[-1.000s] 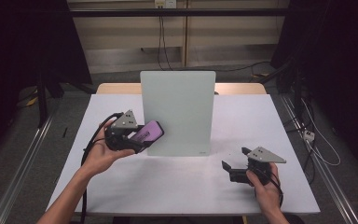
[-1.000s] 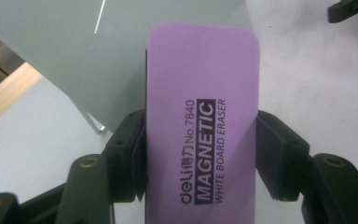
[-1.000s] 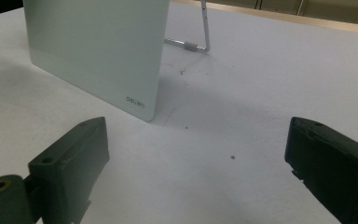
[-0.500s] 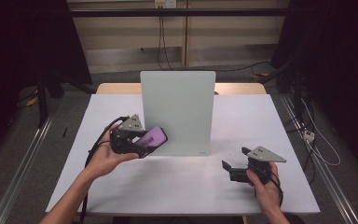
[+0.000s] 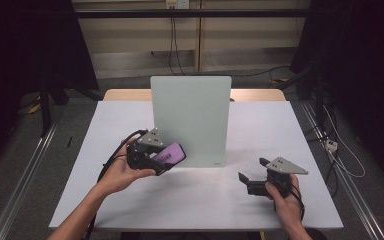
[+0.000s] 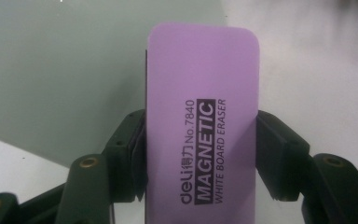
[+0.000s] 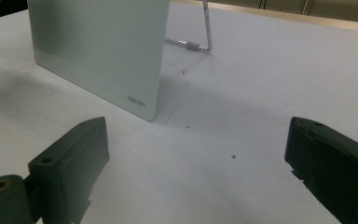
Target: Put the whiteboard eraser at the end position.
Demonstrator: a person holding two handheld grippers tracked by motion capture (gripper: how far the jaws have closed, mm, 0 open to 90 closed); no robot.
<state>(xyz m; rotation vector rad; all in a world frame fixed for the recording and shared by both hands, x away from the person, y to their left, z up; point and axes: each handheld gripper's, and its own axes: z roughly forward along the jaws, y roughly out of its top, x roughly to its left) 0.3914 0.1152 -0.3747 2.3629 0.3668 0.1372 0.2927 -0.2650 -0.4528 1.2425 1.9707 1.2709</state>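
Note:
A purple magnetic whiteboard eraser [image 6: 203,126] sits between the black jaws of my left gripper [image 6: 200,161], whose pads press on its two long sides. In the high view the left gripper [image 5: 161,159] holds the eraser [image 5: 170,153] just off the lower left corner of an upright pale green glass whiteboard [image 5: 190,117]; whether they touch I cannot tell. The board [image 7: 98,46] stands on a thin wire leg [image 7: 208,28]. My right gripper [image 5: 251,178] rests low at the front right, open, with bare table between its jaws [image 7: 196,163].
The white tabletop [image 5: 130,200] reaches well beyond the board on all sides. A black cable [image 5: 111,160] trails from the left gripper over the table's left part. Dark floor, rails and loose cables lie around the table.
My left hand has carried the eraser a little to the right and down, closer to the board's lower left corner. The right gripper has stayed where it was.

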